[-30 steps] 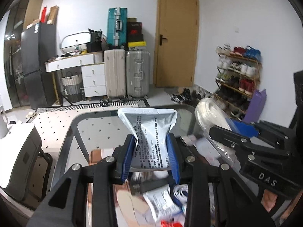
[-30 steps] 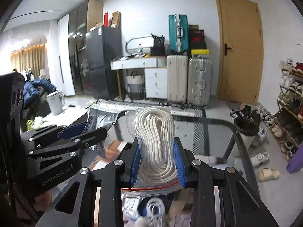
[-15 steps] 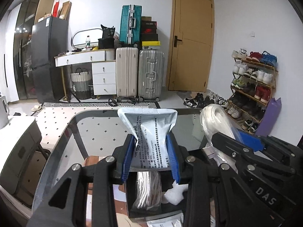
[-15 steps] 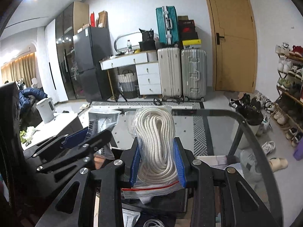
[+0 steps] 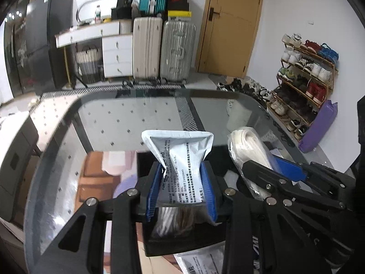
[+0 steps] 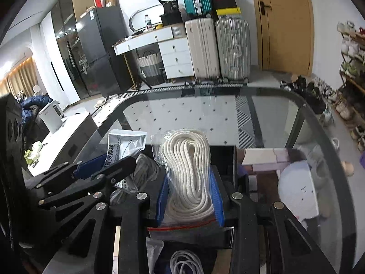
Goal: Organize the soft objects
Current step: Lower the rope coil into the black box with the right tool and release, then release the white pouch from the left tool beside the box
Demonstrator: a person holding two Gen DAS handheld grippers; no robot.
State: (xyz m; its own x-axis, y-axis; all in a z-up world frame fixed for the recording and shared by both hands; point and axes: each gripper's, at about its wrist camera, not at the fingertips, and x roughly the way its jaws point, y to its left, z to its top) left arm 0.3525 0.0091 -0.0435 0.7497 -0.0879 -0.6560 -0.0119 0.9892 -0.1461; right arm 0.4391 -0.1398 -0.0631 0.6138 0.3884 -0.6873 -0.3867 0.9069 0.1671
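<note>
My left gripper (image 5: 181, 190) is shut on a silver printed pouch (image 5: 180, 159), held upright over a black open box (image 5: 180, 242) on the glass table (image 5: 114, 118). A grey bagged item lies inside the box below it. My right gripper (image 6: 190, 196) is shut on a clear zip bag of coiled white rope (image 6: 189, 171), also above the black box (image 6: 224, 159). Each gripper shows in the other's view: the right gripper (image 5: 273, 171) beside the pouch, the left gripper (image 6: 100, 166) with its silver pouch (image 6: 124, 143) to the left of the rope.
More pouches (image 5: 200, 261) and a coiled grey cable (image 6: 186, 262) lie near the box's front. Through the glass show a brown stool (image 5: 95, 178) and pale boxes (image 6: 264, 157). Suitcases (image 5: 164, 50), a door (image 5: 228, 25) and a shoe rack (image 5: 305, 75) stand beyond the table.
Both grippers have sunk and tilted downward with their loads, coming over the black box. The box now fills the space under the fingers.
</note>
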